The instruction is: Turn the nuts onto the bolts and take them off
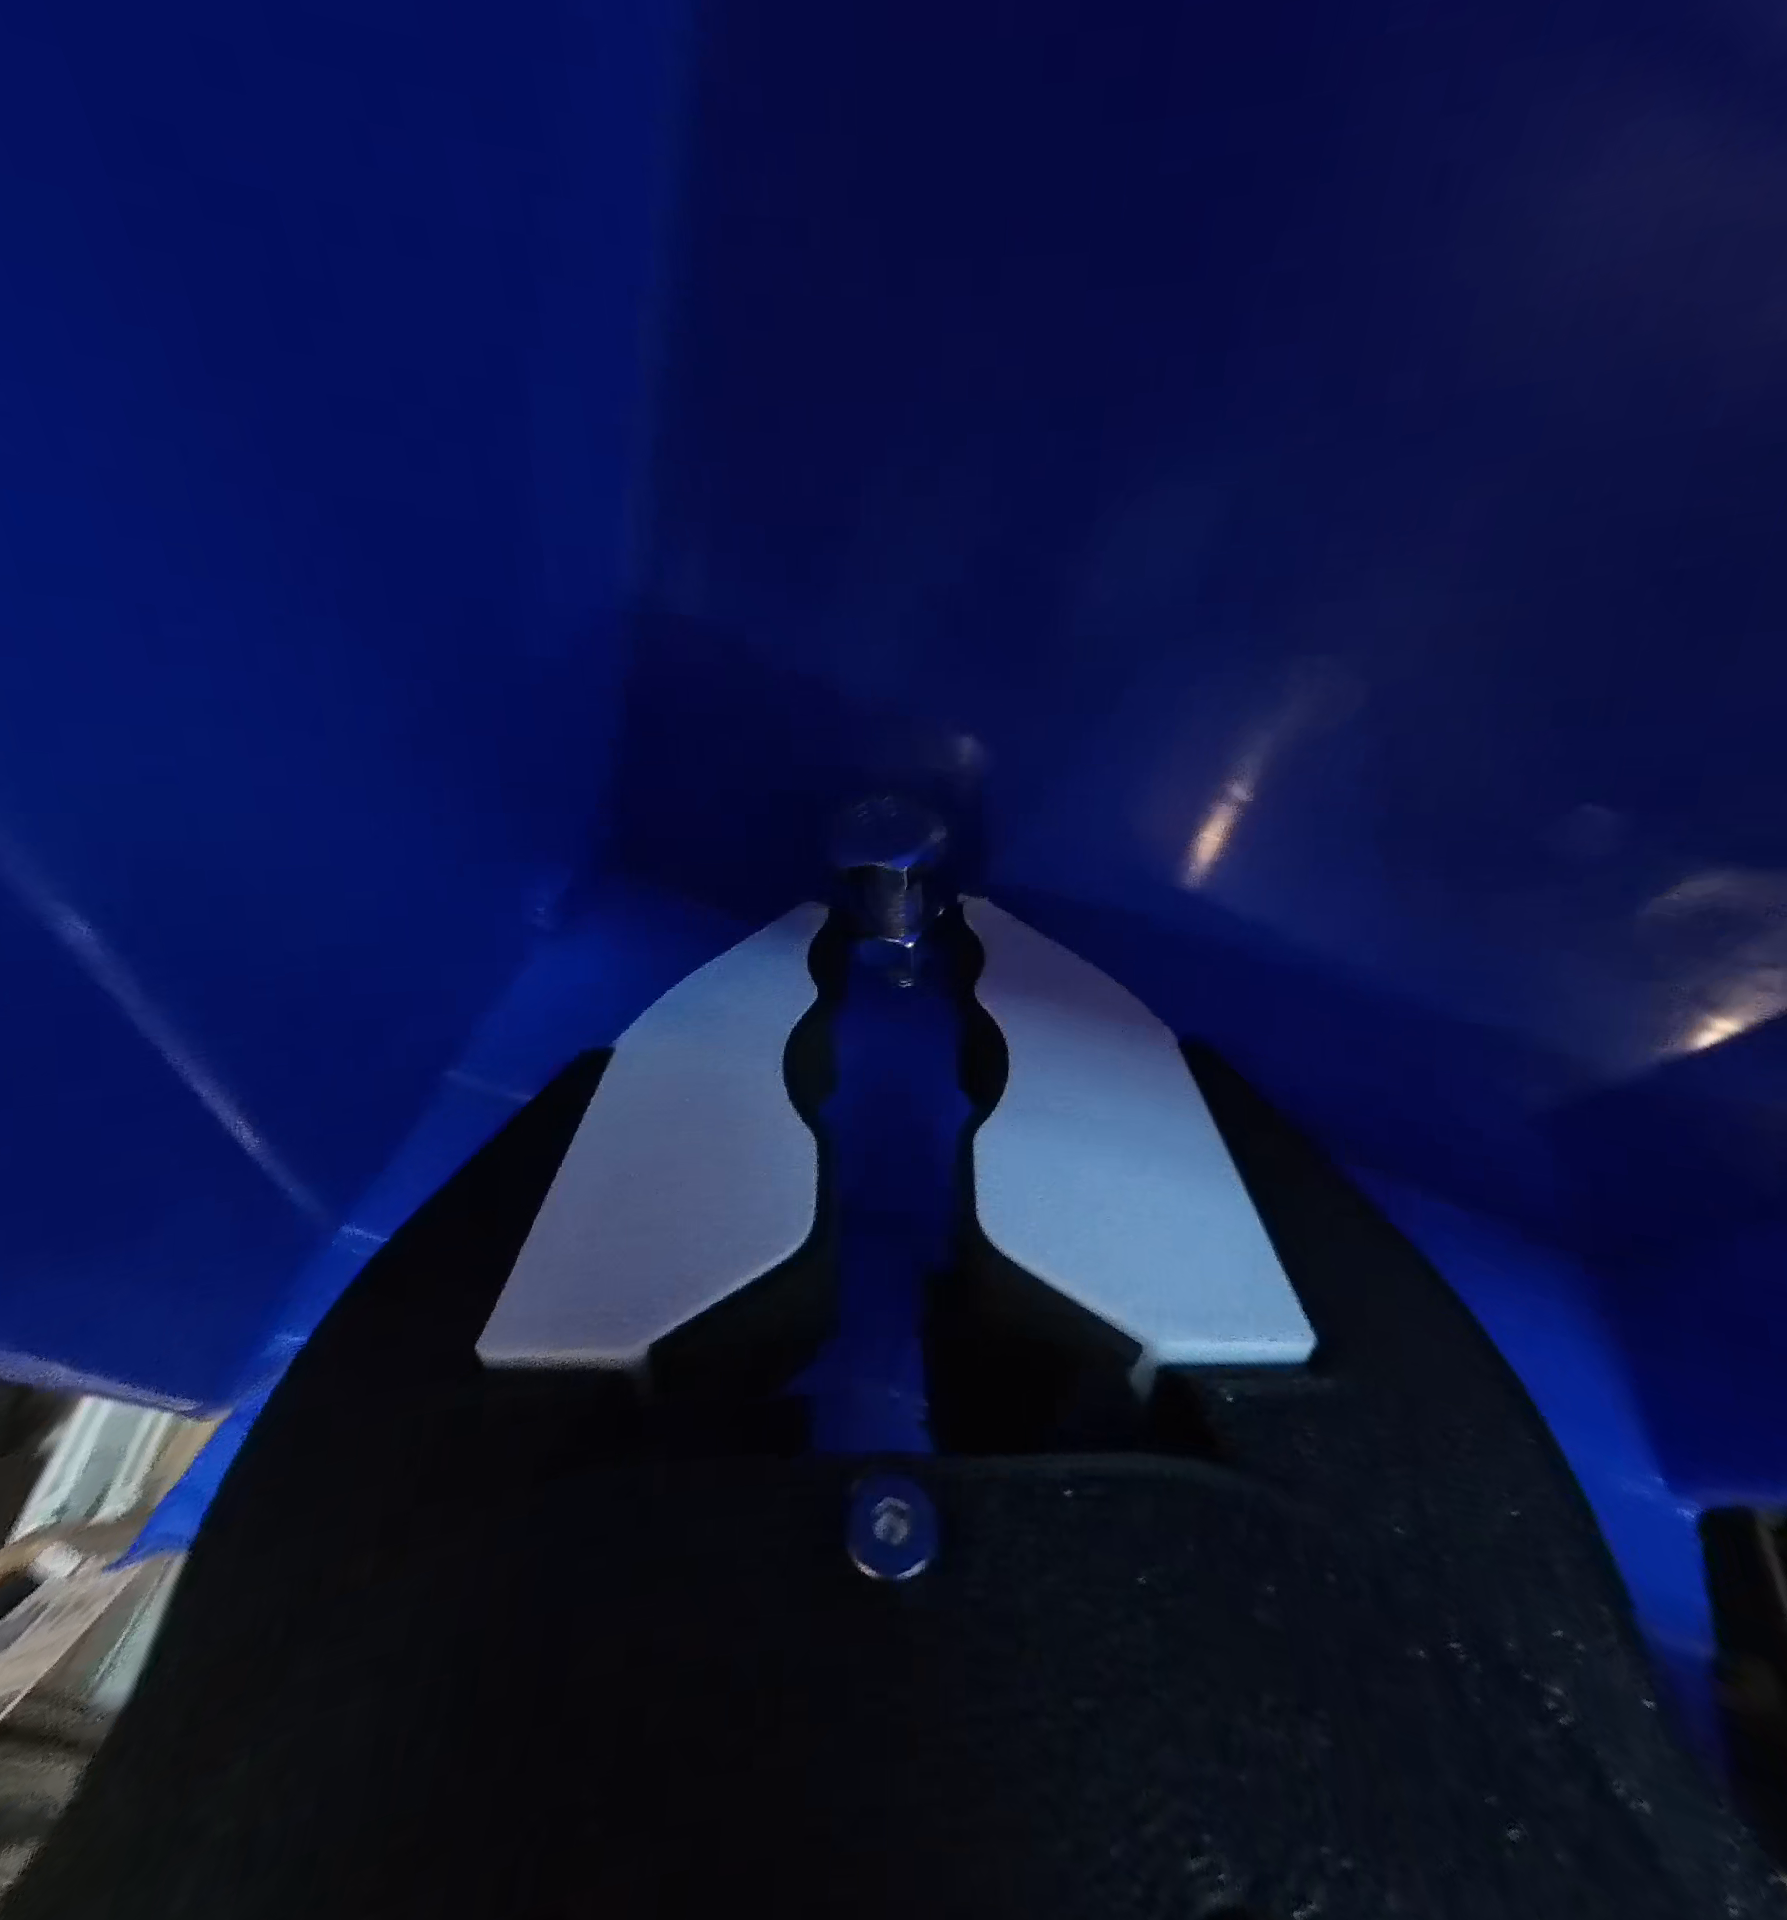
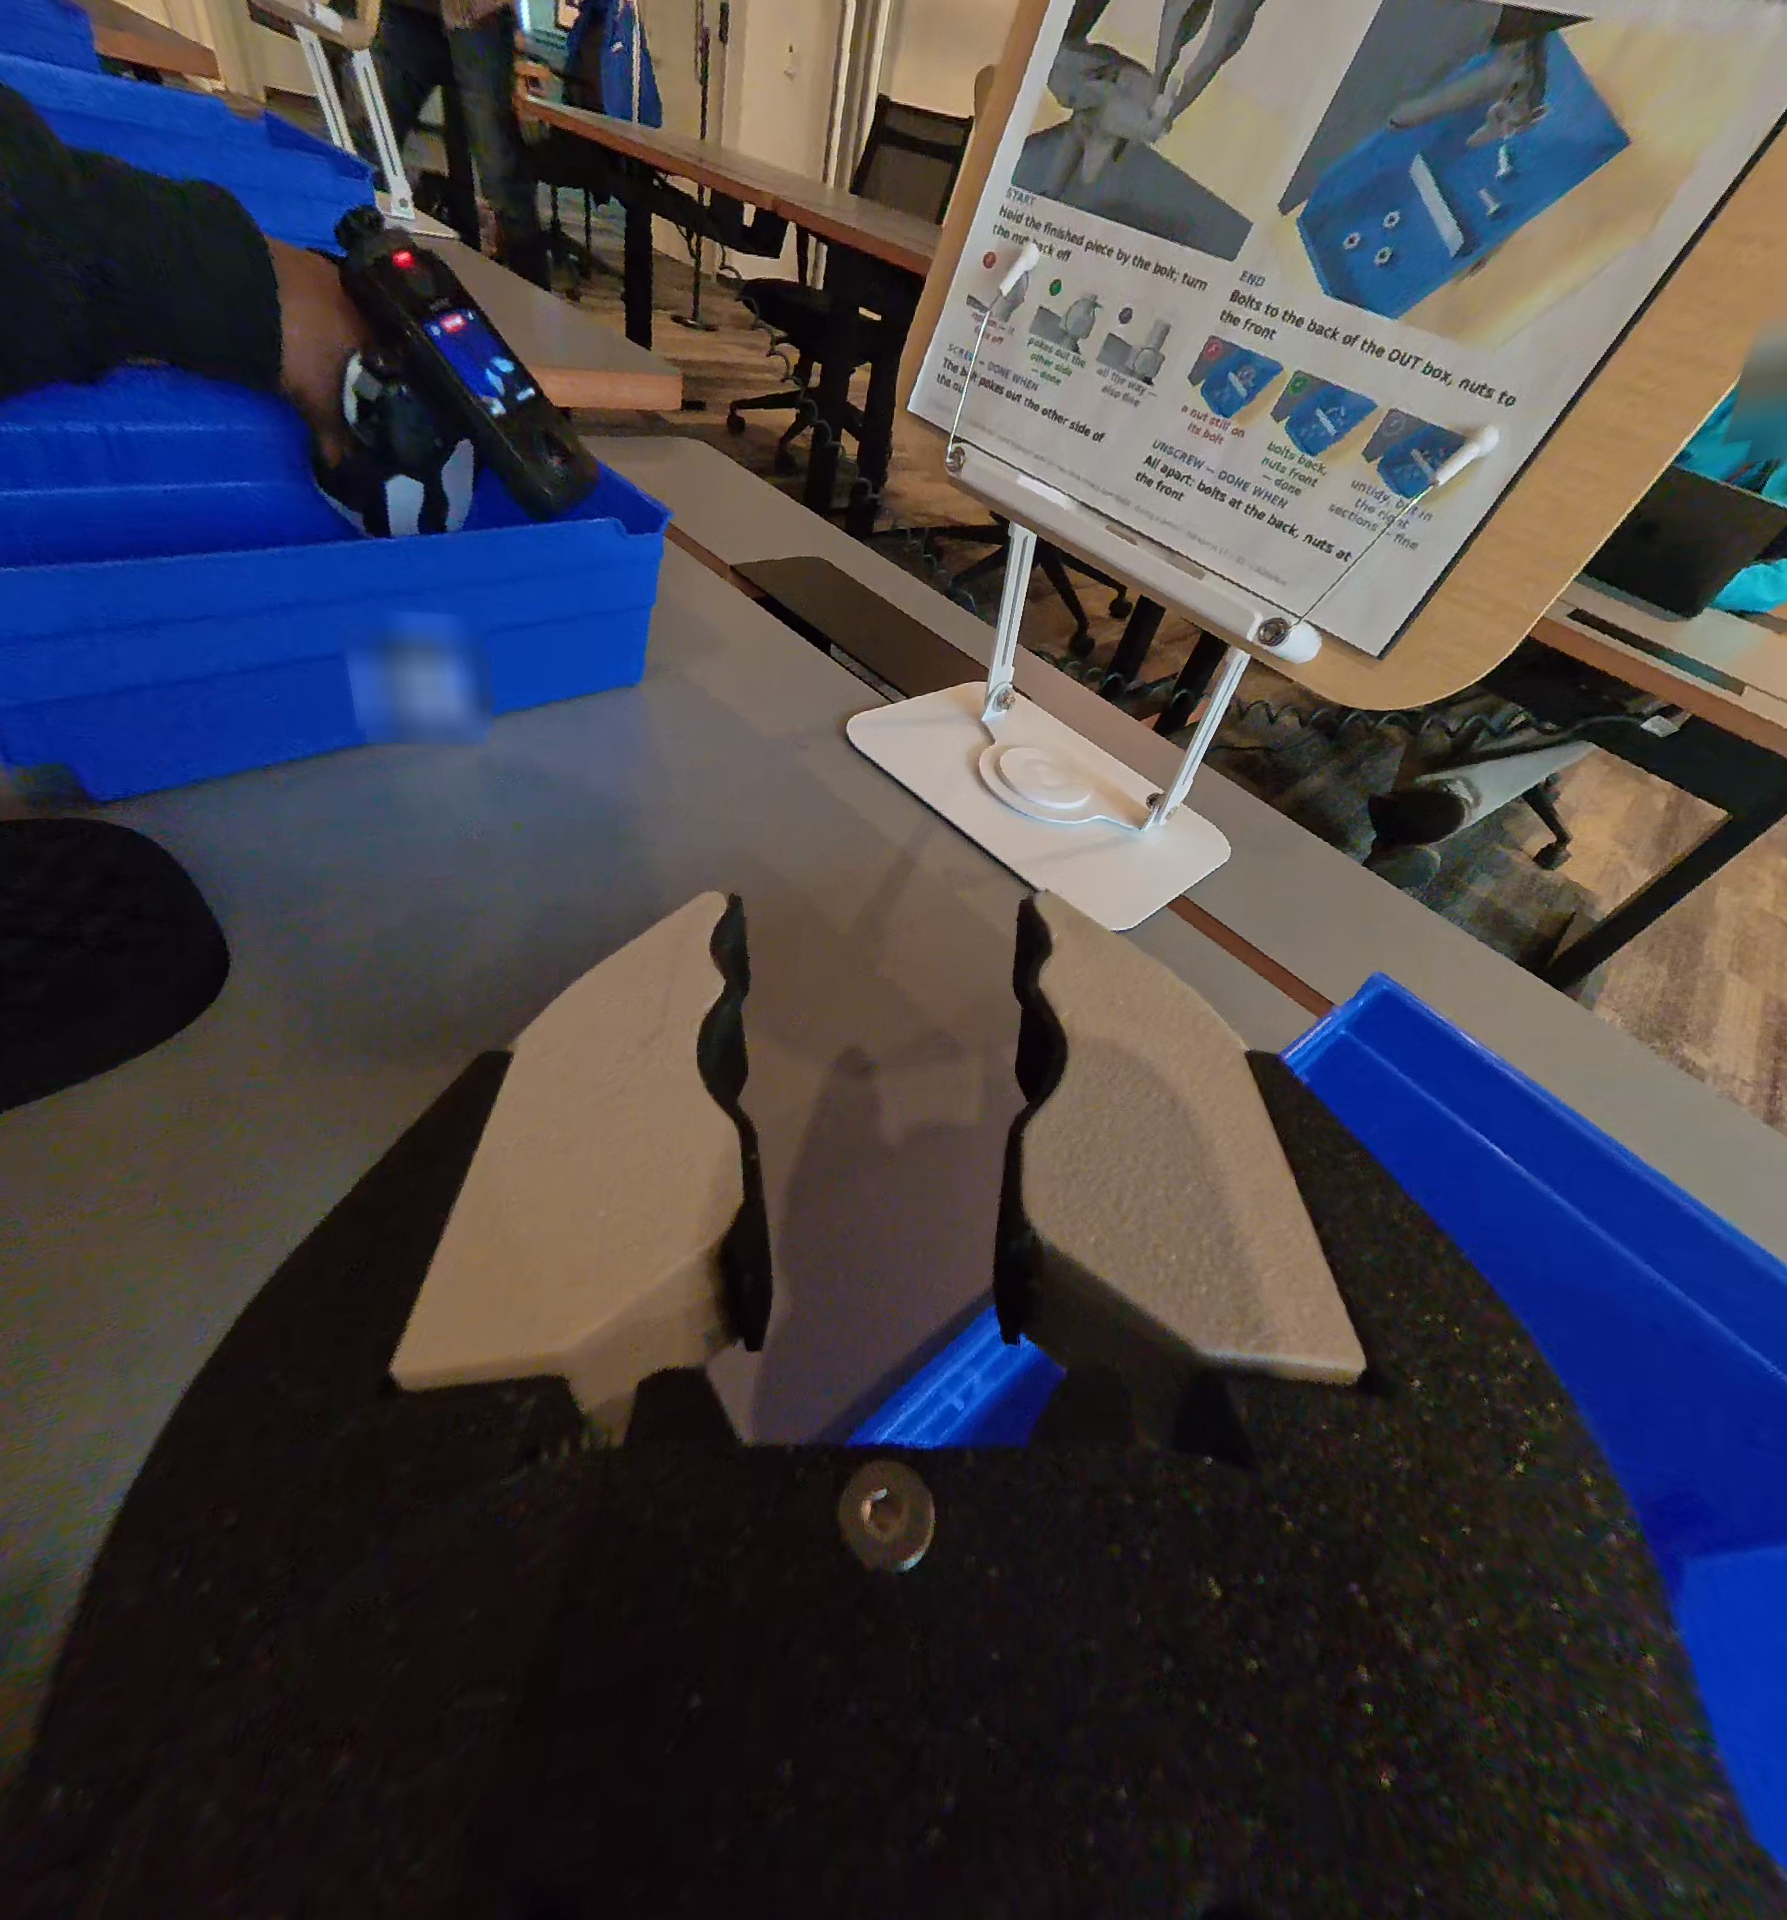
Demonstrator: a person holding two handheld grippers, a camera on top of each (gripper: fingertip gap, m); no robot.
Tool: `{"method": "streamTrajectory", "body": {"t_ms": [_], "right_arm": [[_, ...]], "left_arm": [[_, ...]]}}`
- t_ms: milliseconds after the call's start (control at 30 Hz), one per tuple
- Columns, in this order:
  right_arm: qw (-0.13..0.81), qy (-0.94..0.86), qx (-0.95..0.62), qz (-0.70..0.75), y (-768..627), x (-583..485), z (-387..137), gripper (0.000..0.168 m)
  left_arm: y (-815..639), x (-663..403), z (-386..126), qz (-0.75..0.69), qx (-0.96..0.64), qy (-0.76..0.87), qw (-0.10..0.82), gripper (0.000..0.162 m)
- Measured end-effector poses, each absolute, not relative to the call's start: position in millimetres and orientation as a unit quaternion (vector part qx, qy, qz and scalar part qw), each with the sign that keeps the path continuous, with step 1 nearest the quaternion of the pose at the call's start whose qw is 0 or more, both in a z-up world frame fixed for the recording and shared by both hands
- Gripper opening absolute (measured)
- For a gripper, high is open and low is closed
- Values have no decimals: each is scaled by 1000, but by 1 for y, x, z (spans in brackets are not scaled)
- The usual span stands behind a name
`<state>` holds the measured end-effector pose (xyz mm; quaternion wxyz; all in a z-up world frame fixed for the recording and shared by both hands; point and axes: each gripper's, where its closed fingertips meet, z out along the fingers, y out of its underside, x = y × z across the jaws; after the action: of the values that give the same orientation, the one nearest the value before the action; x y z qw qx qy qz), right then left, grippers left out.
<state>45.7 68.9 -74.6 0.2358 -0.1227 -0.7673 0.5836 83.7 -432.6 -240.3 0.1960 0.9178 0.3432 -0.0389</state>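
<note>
Fingertips of the left gripper sit on either side of a bolt with a nut on its shank, deep inside a blue bin. The gap between the white fingers is narrow, about the width of the fastener, but the dim, blurred left wrist view does not settle whether the pads are pressing on it or only bracketing it. The bolt's hex head points away from the camera, toward the bin's inner corner, and the nut lies nearer, right at the tips.

The right gripper is spread wide and holds nothing — it hangs above the grey table, with the rim of a second blue bin just to its right. Farther off in that view, the left gripper dips into its bin, a dark sleeve behind it. An instruction sheet on a white stand rests at the table's far edge, and a black pad lies at the left.

The step in hand looks like fetching a joined piece from the bin, ahead of unscrewing. The next move likely calls for a firm pinch on the bolt rather than the nut, a lift clear of the bin walls, and then a meeting with the idle right gripper — which would need to close on the nut squarely and turn it off.
</note>
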Motion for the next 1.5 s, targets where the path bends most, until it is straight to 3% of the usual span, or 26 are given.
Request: {"method": "streamTrajectory", "body": {"t_ms": [200, 400, 667, 867, 1333, 1500], "right_arm": [[234, -783, -115, 565, 65, 47, -82, 49], [227, -799, -85, 550, 54, 58, -83, 46], [219, -823, 0, 525, 26, 87, -70, 45], [206, -830, 109, 506, -6, 121, -51, 42], [150, -889, 217, 374, -44, 154, -84, 36], [145, -890, 231, 367, -48, 159, -88, 25]], "left_arm": [[-411, 81, -219, -84, 918, 370, 117, 19], [-358, 75, -167, -186, 912, 365, -21, 19], [-239, 90, -88, -274, 896, 256, -238, 19], [-151, 120, -69, -246, 891, 169, -342, 18], [-54, 155, -102, -195, 912, 70, -353, 19], [-47, 156, -104, -189, 914, 62, -353, 18]]}}
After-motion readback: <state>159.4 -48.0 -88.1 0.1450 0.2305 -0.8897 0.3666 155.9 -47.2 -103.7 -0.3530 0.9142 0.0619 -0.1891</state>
